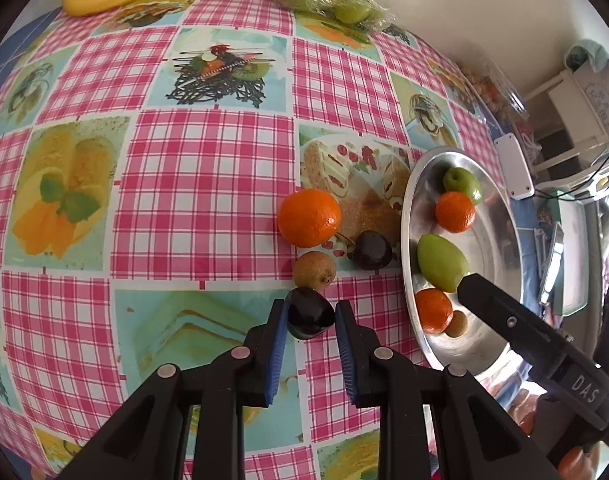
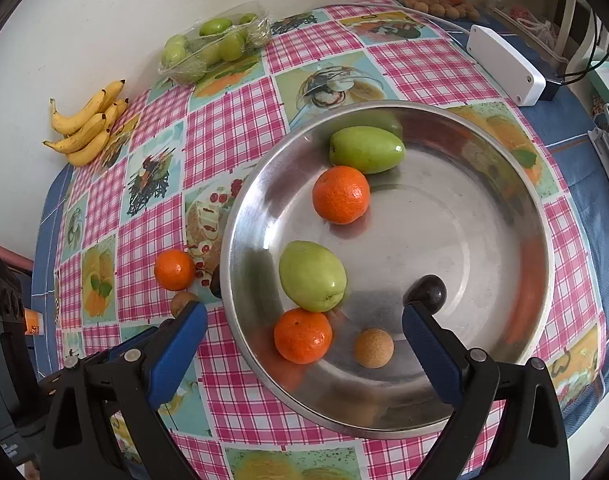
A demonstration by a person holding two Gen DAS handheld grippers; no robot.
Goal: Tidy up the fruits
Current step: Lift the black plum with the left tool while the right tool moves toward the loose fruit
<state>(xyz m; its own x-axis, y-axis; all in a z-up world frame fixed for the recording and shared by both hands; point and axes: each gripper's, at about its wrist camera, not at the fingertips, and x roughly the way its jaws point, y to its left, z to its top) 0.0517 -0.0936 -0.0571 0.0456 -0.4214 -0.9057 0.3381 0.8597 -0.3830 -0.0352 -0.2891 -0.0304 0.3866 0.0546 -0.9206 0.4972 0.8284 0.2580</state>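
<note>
1. Landmark: the steel bowl [image 2: 384, 420], sitting on the checked tablecloth [image 1: 208, 184].
2. Far left of the bowl, bananas [image 2: 84, 128] are lying by the wall; a wrapped tray of green fruit [image 2: 212, 46] is resting beyond the bowl, also leftward.
3. Left gripper [image 1: 308, 316] is pinching a dark plum [image 1: 310, 316] between its blue pads, just left of the bowl's near rim.
4. Just left of the bowl, an orange [image 1: 309, 218], a brown fruit [image 1: 314, 270] and a dark cherry [image 1: 370, 250] are lying on the cloth.
5. Inside the bowl, two green fruits, two oranges, a small tan ball and a dark fruit [image 2: 428, 292] are sitting.
6. Right gripper [image 2: 304, 320] is hovering over the bowl's near rim, fingers spread wide, gripping nothing.
7. Right of the bowl, a white box [image 2: 504, 64] is lying.
</note>
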